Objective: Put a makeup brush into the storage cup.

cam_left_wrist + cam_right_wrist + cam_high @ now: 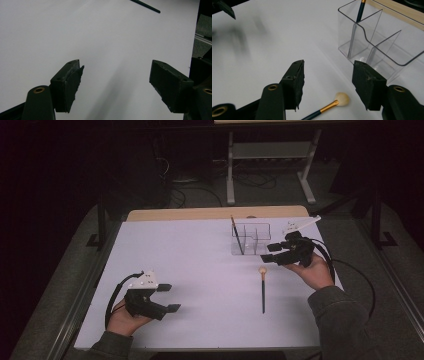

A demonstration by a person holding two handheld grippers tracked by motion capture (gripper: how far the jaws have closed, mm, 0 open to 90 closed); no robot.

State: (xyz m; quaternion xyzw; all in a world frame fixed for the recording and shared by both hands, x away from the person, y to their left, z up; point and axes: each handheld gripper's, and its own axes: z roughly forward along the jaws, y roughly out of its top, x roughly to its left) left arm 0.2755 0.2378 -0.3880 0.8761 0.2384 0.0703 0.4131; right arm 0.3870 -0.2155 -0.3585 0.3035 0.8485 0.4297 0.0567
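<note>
A clear acrylic organizer (257, 233) (384, 40) with several compartments stands at the table's far right. A dark-handled brush (237, 236) (360, 10) leans upright in its left compartment. A second brush (263, 292) lies flat in front of it, its tan bristle head (263, 270) (342, 98) toward the organizer. My right gripper (269, 253) (327, 85) is open, just right of that head and in front of the organizer, holding nothing. My left gripper (170, 297) (116, 85) is open over bare white table at the near left. The lying brush's handle end (146, 6) shows far off.
The white table top (200, 270) has a wooden strip (215, 213) along its far edge. Beyond it stand a metal frame's legs (231, 175) and cables on a dark floor. Cables trail from both grippers.
</note>
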